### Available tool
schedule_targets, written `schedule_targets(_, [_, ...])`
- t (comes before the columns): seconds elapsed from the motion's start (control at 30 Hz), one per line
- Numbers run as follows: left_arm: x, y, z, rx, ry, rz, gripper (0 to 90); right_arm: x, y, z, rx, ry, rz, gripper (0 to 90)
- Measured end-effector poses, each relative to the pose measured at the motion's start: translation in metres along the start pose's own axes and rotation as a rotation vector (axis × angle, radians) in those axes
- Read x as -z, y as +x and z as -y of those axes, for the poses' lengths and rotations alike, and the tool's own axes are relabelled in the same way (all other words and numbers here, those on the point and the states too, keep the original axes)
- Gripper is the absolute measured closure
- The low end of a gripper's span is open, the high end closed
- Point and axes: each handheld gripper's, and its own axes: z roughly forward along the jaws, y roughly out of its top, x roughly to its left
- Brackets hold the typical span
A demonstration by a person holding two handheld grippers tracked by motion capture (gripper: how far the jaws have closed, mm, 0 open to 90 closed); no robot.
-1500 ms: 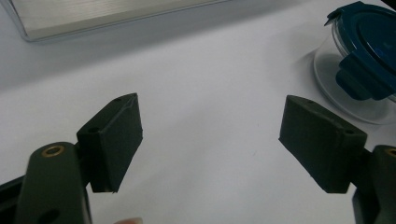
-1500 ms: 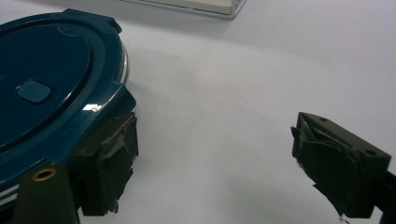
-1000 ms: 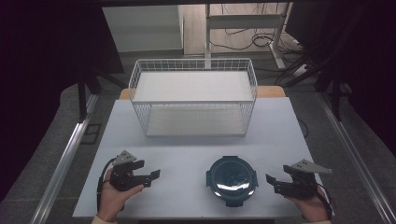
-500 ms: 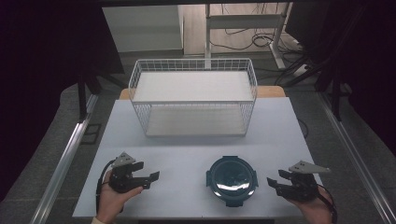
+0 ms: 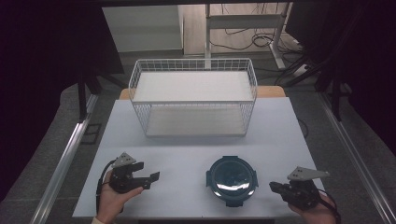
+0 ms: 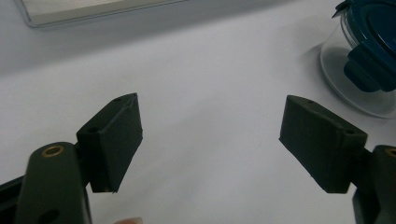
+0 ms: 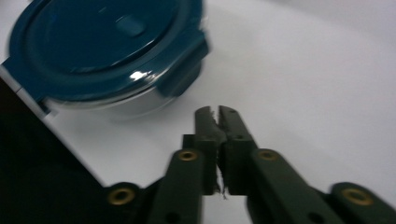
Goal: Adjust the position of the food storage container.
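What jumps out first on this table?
A round container with a dark blue lid sits near the table's front edge, between the left gripper, jaws wide open, and the right gripper, jaws shut on nothing. Behind it stands an empty white wire basket.

Lab or test rig, white table [image 5: 196, 154] w/ metal frame rails [image 5: 60, 161], loose cables [image 5: 243, 39] on floor, dark surroundings

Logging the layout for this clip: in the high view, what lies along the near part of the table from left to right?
left tongs → round blue-lidded container → right tongs
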Motion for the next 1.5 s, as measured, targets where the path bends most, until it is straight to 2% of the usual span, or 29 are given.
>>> schedule_targets(0.07, [0.000,0.000,0.000,0.000,-0.001,0.000,20.4,-0.001,0.008,0.001,0.033,0.021,-0.024,89.6])
schedule_targets(0.17, [0.000,-0.001,0.000,-0.003,0.001,-0.001,20.4,-0.004,0.015,0.001,0.057,0.030,-0.053,89.6])
schedule_targets(0.33, [-0.002,-0.002,0.000,-0.004,0.004,0.001,20.4,-0.012,0.025,0.000,0.084,0.049,-0.061,89.7])
schedule_targets(0.53, [-0.002,-0.001,0.001,-0.005,0.006,0.001,20.4,-0.021,0.030,0.000,0.087,0.061,-0.057,89.7])
schedule_targets(0.87, [-0.002,-0.003,0.000,-0.013,0.000,0.004,20.9,-0.033,0.032,-0.006,0.082,0.042,-0.038,89.8])
schedule_targets(0.97, [-0.003,-0.003,0.000,-0.011,0.002,0.004,20.9,-0.036,0.033,-0.007,0.097,0.052,-0.014,89.8])
schedule_targets(1.07, [-0.003,-0.002,0.001,-0.007,0.004,0.004,20.8,-0.036,0.032,-0.008,0.074,0.045,-0.018,89.8])
schedule_targets(1.27, [-0.002,-0.001,0.001,-0.001,0.002,0.004,20.8,-0.036,0.035,-0.010,0.067,0.039,-0.012,89.8])
schedule_targets(1.5, [-0.001,-0.001,0.000,-0.002,0.000,0.003,20.7,-0.042,0.043,-0.014,0.087,0.044,-0.033,89.8])
